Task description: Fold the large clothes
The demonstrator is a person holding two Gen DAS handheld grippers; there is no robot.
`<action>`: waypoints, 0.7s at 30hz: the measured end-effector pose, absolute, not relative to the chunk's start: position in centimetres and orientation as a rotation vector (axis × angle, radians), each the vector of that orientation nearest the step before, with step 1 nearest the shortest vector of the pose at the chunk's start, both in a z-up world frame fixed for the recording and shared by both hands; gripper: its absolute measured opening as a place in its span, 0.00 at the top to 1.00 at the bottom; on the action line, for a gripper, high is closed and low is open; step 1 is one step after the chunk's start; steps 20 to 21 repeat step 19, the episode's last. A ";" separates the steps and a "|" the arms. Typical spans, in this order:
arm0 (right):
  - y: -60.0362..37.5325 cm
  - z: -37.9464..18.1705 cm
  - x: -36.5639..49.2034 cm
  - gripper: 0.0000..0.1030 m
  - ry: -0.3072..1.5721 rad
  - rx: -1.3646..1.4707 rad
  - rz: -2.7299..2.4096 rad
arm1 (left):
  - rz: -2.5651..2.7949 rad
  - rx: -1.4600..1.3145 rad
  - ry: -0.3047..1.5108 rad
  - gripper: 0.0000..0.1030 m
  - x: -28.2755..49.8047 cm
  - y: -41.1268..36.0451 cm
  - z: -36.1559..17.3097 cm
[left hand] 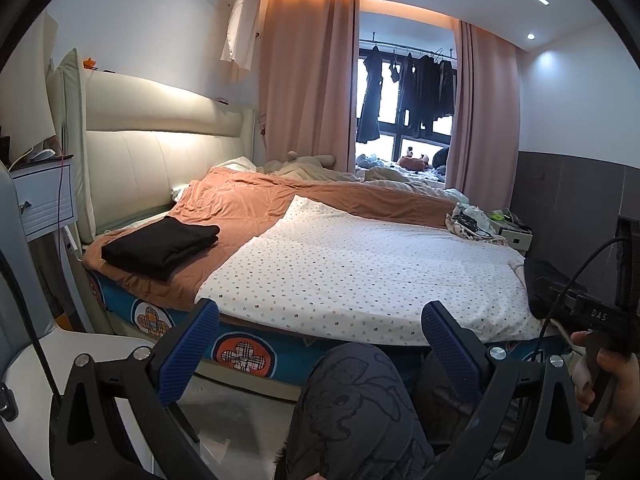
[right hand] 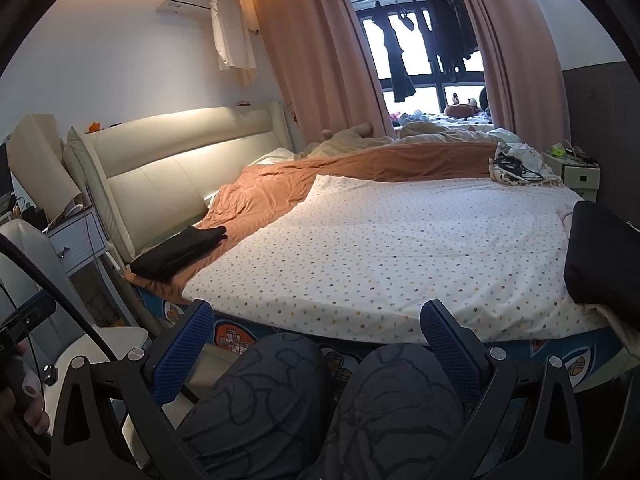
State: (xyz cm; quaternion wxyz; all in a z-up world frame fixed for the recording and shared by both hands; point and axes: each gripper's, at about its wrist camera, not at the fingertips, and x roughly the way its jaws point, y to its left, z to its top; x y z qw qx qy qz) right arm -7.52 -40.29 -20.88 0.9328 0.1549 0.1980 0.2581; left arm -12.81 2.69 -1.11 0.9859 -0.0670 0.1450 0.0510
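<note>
Currently my left gripper (left hand: 320, 344) stands wide open, holding nothing, low in the frame over my patterned trouser knee (left hand: 352, 392). My right gripper (right hand: 318, 340) is likewise spread wide and empty. The folded black garment (left hand: 162, 246) lies at left of centre on the orange sheet (left hand: 240, 204), well apart from both tools. A second dark garment (right hand: 604, 264) sits at the right edge on the dotted quilt (right hand: 380, 248), nearer my right gripper, untouched.
</note>
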 end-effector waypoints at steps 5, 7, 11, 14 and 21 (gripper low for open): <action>-40.3 -20.9 -7.6 0.00 0.406 0.320 0.528 | 0.102 -0.135 0.289 0.00 -13.1 2.5 -1.2; -40.3 -20.9 -7.6 0.00 0.407 0.320 0.528 | 0.105 -0.139 0.290 0.00 -13.2 2.6 -1.1; -40.4 -20.9 -7.7 0.00 0.406 0.321 0.527 | 0.097 -0.143 0.287 0.00 -13.4 2.6 -0.8; -40.5 -20.7 -8.0 0.00 0.400 0.323 0.524 | 0.096 -0.138 0.286 0.00 -13.4 2.6 -0.7; -41.0 -20.1 -9.0 0.00 0.386 0.323 0.522 | 0.091 -0.143 0.275 0.00 -13.8 2.6 -0.6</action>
